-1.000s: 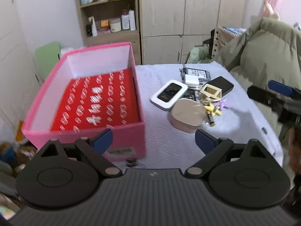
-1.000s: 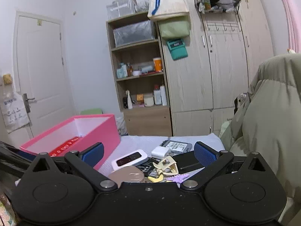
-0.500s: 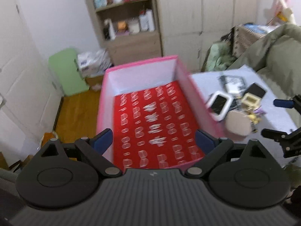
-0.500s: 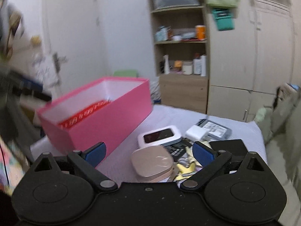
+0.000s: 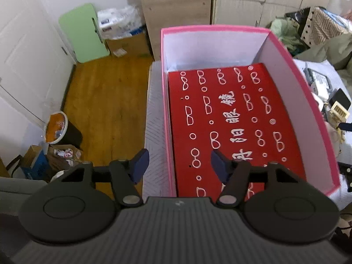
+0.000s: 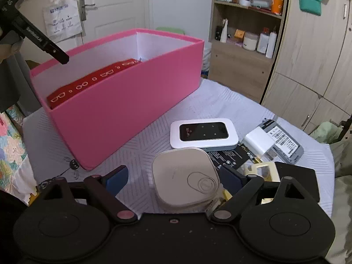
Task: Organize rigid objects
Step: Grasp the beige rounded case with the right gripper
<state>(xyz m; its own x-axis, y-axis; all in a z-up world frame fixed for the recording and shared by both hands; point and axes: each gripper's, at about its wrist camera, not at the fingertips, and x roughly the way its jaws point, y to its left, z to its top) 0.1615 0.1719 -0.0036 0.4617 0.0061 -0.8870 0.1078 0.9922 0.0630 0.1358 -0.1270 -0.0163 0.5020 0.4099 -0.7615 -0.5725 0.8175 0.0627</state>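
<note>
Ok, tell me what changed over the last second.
The left gripper swung left from the clutter to the pink box, its open jaws straddling the left wall. The right gripper dropped toward the beige case, now between its open jaws. Nothing was picked up; the items stayed put.

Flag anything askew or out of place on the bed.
The gadgets right of the pink box lie heaped: the beige case leans on the Wi-Fi router, and the white charger overlaps the hard drive.
</note>
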